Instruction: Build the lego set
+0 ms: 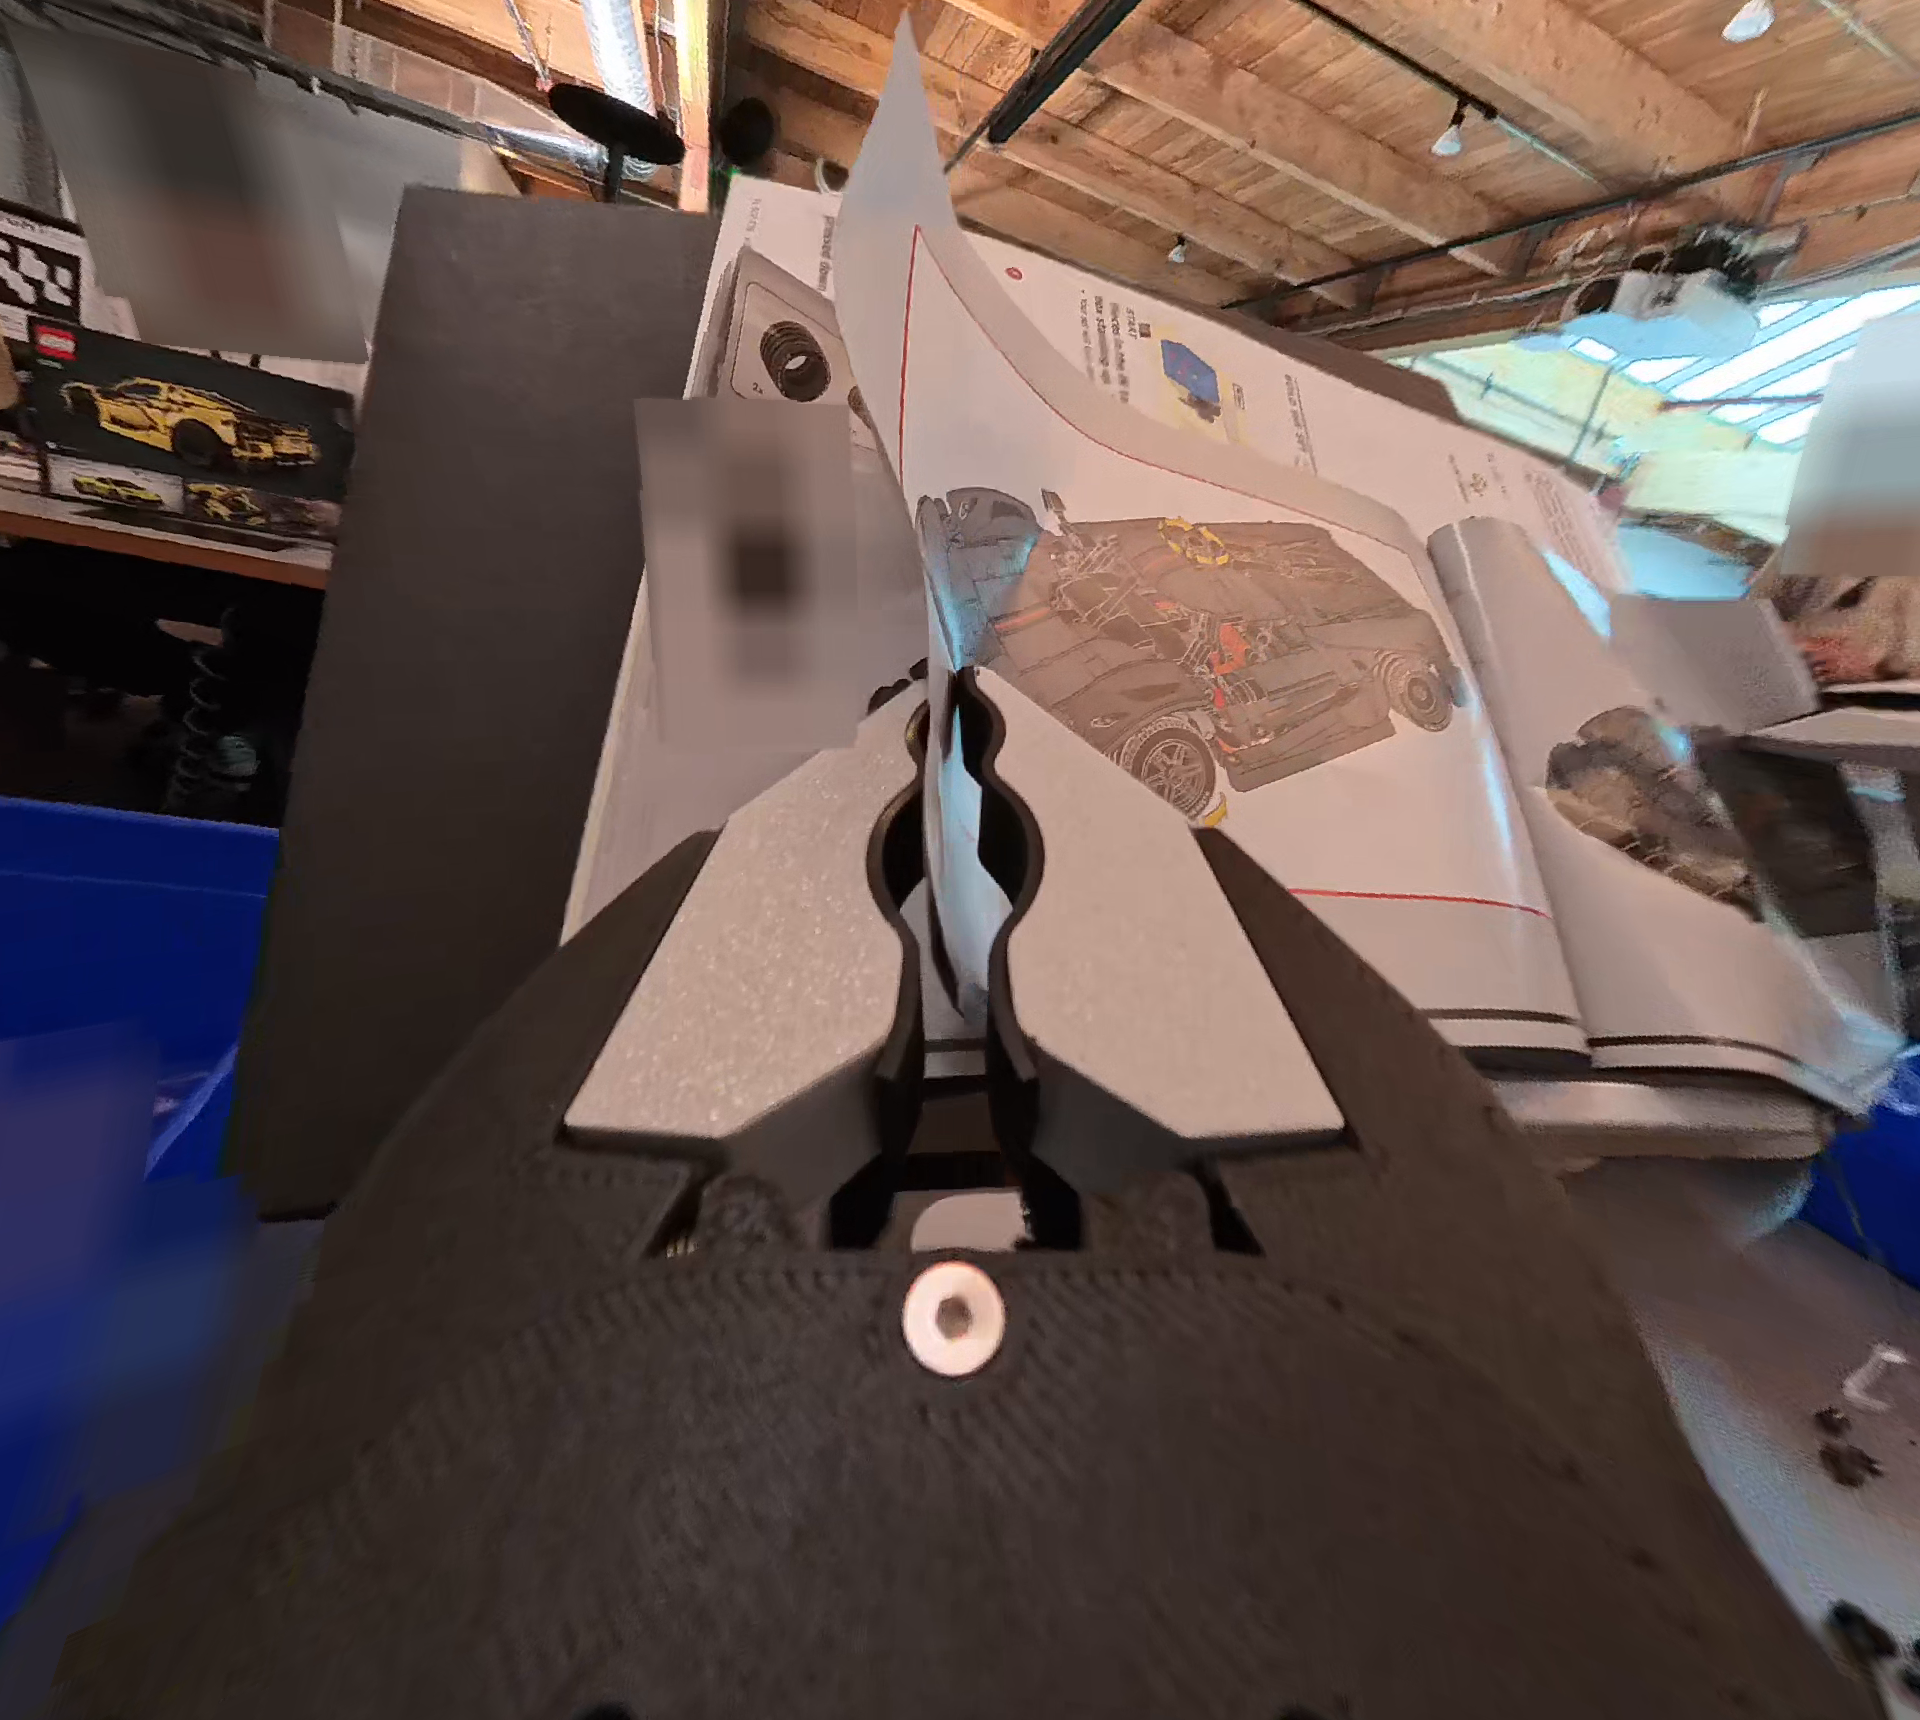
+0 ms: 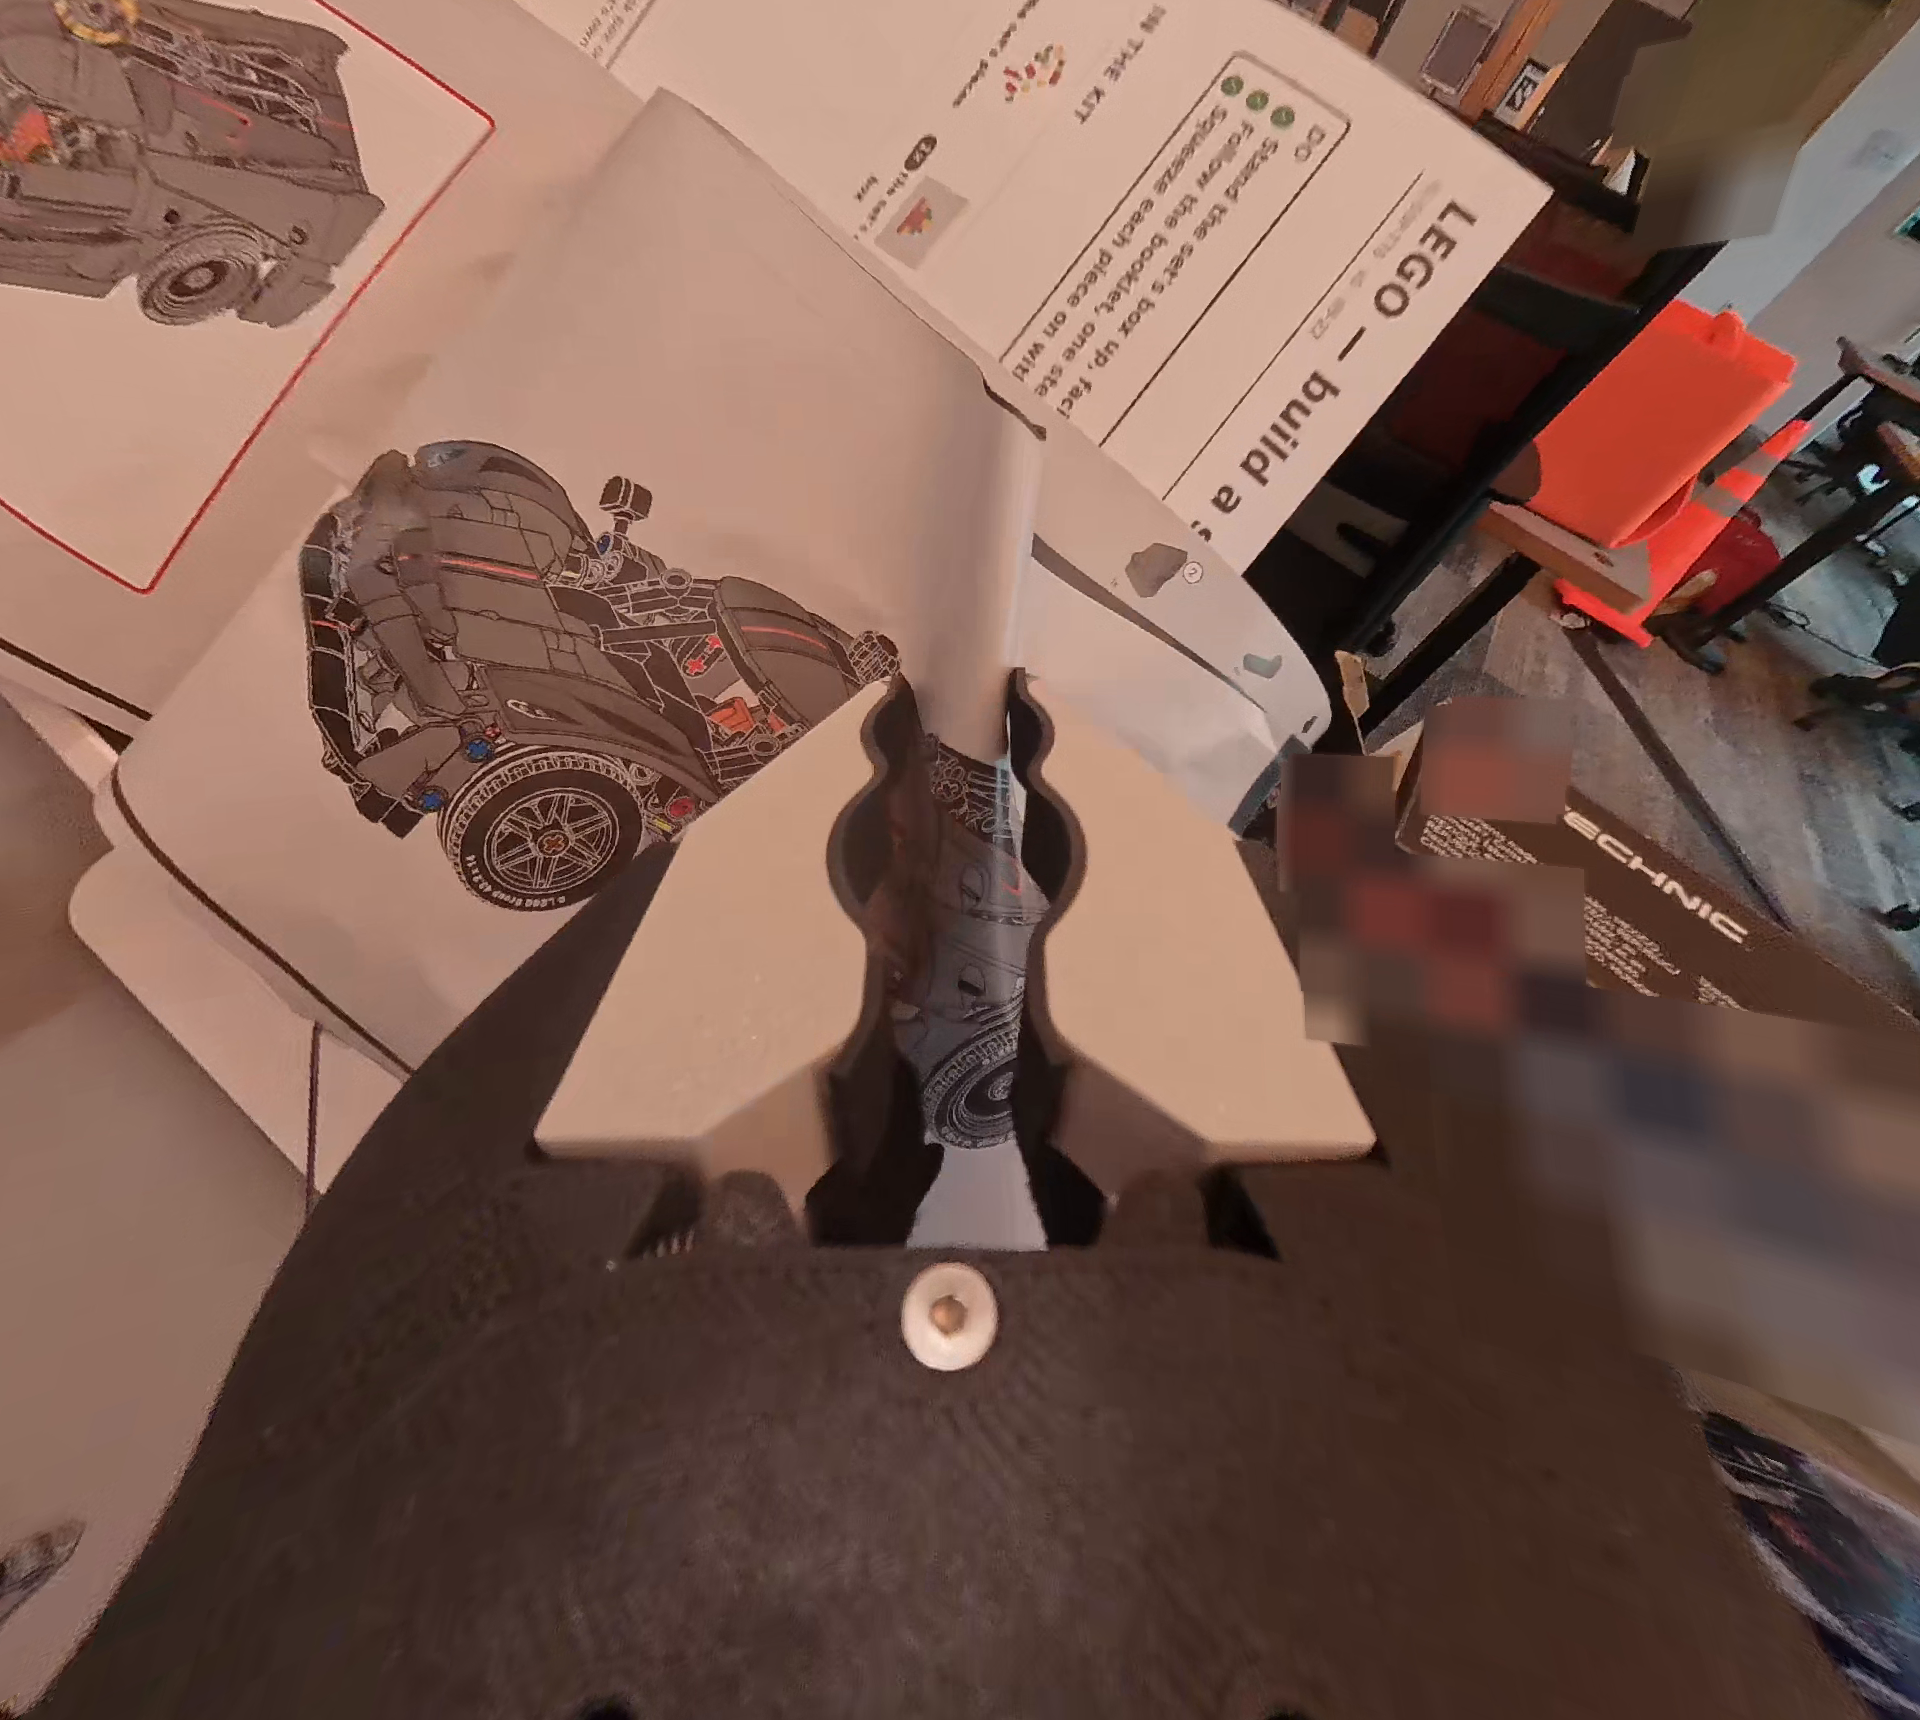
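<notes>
Left gripper (image 1: 961,694) pinched tight on a lifted page (image 1: 935,382) of the open booklet (image 1: 1299,735), right gripper (image 2: 956,694) nearly closed on a curled page (image 2: 727,382) farther right, lego box (image 1: 187,434) far left, dark box (image 2: 1621,901) right.

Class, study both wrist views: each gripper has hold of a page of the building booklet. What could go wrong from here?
1. The left gripper pinches a thin lifted page; pulling hard might tear or crease it.
2. The right gripper clamps another curled page; if the two move apart, the booklet could rip at its spine.
</notes>
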A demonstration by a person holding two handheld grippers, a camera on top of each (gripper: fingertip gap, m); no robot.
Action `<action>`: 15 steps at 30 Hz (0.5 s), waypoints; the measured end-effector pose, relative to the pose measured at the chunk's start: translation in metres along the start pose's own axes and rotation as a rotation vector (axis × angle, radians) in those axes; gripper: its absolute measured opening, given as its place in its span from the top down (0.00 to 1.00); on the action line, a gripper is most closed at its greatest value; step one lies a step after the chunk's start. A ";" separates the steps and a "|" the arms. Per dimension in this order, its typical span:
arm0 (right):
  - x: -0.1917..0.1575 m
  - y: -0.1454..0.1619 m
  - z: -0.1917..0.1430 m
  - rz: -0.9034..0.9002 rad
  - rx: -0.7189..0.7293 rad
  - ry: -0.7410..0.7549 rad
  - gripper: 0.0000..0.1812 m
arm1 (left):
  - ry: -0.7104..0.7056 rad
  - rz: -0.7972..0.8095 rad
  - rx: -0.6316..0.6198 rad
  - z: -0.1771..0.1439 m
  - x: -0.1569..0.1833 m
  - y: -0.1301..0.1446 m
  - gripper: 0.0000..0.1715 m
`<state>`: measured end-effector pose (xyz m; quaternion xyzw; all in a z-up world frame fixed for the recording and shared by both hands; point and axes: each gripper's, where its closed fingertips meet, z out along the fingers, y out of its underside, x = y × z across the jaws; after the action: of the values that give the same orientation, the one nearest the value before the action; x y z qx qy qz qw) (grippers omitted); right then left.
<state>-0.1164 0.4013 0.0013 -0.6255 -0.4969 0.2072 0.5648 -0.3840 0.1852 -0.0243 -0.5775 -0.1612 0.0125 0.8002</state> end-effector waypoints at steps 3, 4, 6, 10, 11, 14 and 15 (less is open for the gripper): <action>0.001 -0.005 -0.006 0.010 -0.002 -0.007 0.90 | -0.018 0.031 -0.010 0.001 0.000 0.000 1.00; 0.001 -0.007 -0.008 0.005 0.003 -0.007 0.89 | -0.015 0.013 -0.012 0.001 0.000 0.000 1.00; 0.000 -0.010 -0.012 0.003 0.008 -0.018 0.88 | -0.015 -0.009 -0.012 0.001 -0.003 0.001 1.00; -0.006 -0.013 -0.016 0.043 0.011 -0.073 0.82 | -0.015 -0.036 -0.005 -0.001 -0.008 0.002 1.00; -0.007 -0.013 -0.017 0.040 0.015 -0.076 0.83 | -0.015 -0.032 -0.003 -0.001 -0.008 0.001 1.00; -0.013 -0.013 -0.020 0.028 0.006 -0.101 0.89 | -0.019 -0.019 -0.001 -0.002 -0.009 0.000 1.00; -0.017 -0.013 -0.020 0.019 0.004 -0.120 0.91 | -0.018 -0.021 -0.001 -0.002 -0.009 -0.001 1.00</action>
<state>-0.1119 0.3752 0.0139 -0.6155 -0.5235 0.2508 0.5330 -0.3923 0.1815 -0.0265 -0.5760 -0.1745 0.0092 0.7986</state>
